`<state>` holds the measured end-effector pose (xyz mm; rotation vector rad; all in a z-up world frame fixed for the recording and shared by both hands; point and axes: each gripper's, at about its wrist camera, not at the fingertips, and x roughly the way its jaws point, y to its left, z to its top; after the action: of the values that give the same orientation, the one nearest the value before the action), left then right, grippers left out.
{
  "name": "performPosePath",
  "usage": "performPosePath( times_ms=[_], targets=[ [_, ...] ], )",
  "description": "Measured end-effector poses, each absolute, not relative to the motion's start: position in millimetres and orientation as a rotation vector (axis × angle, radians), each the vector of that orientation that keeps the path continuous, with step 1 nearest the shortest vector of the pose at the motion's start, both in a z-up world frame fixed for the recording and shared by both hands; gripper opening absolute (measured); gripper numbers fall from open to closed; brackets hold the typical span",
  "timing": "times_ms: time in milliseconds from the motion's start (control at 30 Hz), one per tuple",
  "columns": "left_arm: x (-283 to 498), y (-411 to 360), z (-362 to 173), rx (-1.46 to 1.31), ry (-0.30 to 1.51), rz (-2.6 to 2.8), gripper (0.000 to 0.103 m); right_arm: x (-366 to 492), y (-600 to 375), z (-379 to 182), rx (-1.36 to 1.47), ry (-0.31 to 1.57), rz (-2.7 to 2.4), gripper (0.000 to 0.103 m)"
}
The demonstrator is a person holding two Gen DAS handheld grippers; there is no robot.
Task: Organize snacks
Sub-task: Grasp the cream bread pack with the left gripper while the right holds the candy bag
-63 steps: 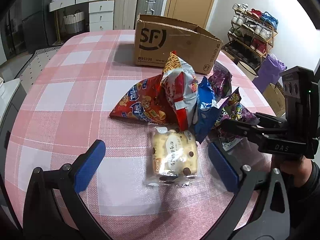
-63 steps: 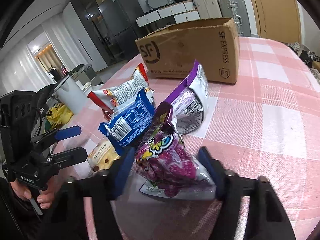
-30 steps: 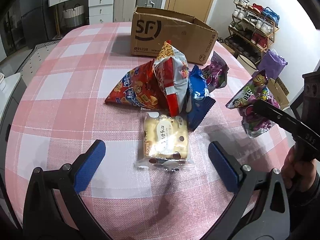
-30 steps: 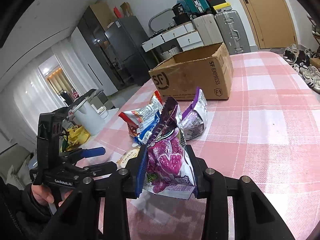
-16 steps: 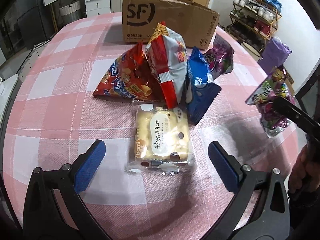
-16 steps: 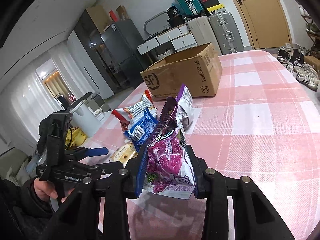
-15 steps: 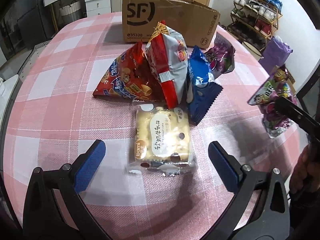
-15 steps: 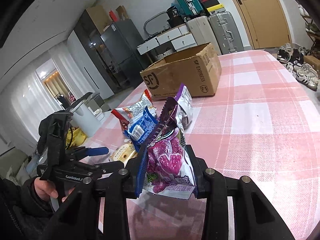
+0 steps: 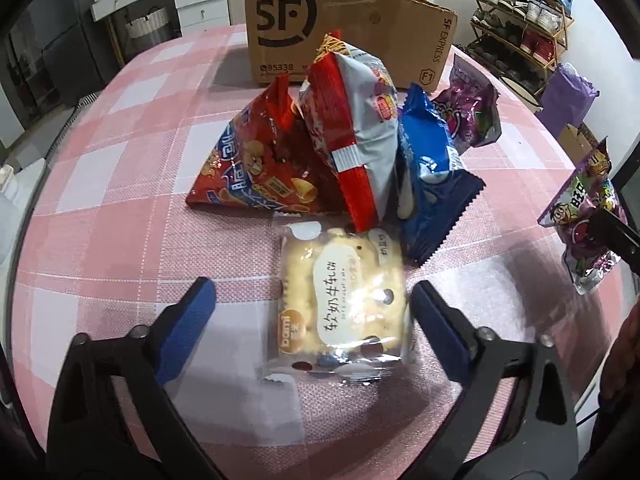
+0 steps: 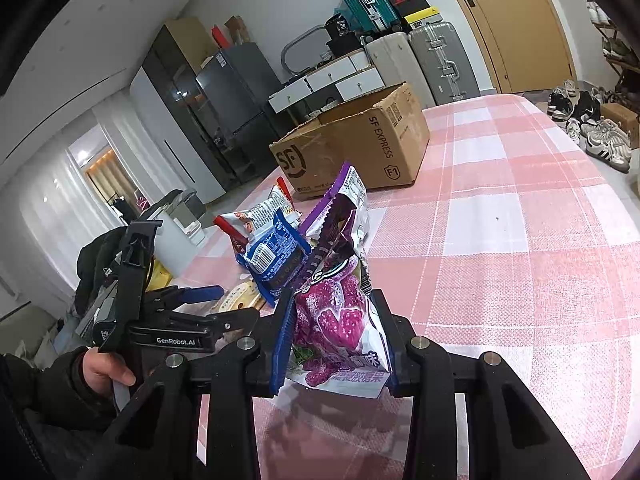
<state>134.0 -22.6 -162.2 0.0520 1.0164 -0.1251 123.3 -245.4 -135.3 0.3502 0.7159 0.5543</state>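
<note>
1. The table (image 9: 120, 208) with the pink checked cloth is the biggest thing, and most of the snacks are on it in a heap, so most of the tidying is left to do
2. The cardboard box (image 9: 352, 36) stands open at the far side of the table, just behind the heap. I guess the snacks go in there, but I cannot see inside it, so I cannot tell if any snack is in it yet
3. The red chip bag (image 9: 256, 164) and the grey and red bag (image 9: 352, 128) lean on each other in the middle of the heap
4. The blue packet (image 9: 432, 184) stands beside them, and a purple bag (image 9: 468, 116) sits just behind it near the box
5. The yellow cracker pack (image 9: 344, 300) lies flat at the front. The left gripper (image 9: 312, 312) has one finger on each side of it. Its jaws are closing, but the pads do not press on the pack yet, so this one is not picked up
6. The purple candy bag (image 10: 340, 320) is the only snack lifted. The right gripper (image 10: 334, 340) has its jaws squeezed on it and holds it up over the near part of the table, well away from the box, so it is not put away yet
</note>
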Motion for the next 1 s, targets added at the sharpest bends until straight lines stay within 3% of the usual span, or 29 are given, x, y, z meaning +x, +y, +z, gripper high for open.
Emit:
performPosePath(
  times_ms=[67, 100, 133, 1000],
  targets=[
    [134.5, -23.9, -161.1, 0.063, 1.017, -0.132, 0.083, 123.3, -245.4, -135.0, 0.351, 0.716, 0.556, 0.036],
    [134.9, -24.8, -159.3, 0.065, 1.014, -0.137, 0.064, 122.9, -245.3, -134.9, 0.351, 0.716, 0.556, 0.036],
    [133.7, -26.1, -156.4, 0.071, 1.008, -0.151, 0.055, 123.2, -244.2, -135.0, 0.349, 0.716, 0.556, 0.036],
    [113.8, -14.1, -145.0, 0.041, 0.994, -0.179, 0.055, 124.6, -237.0, -125.9, 0.305, 0.702, 0.543, 0.036]
  ],
)
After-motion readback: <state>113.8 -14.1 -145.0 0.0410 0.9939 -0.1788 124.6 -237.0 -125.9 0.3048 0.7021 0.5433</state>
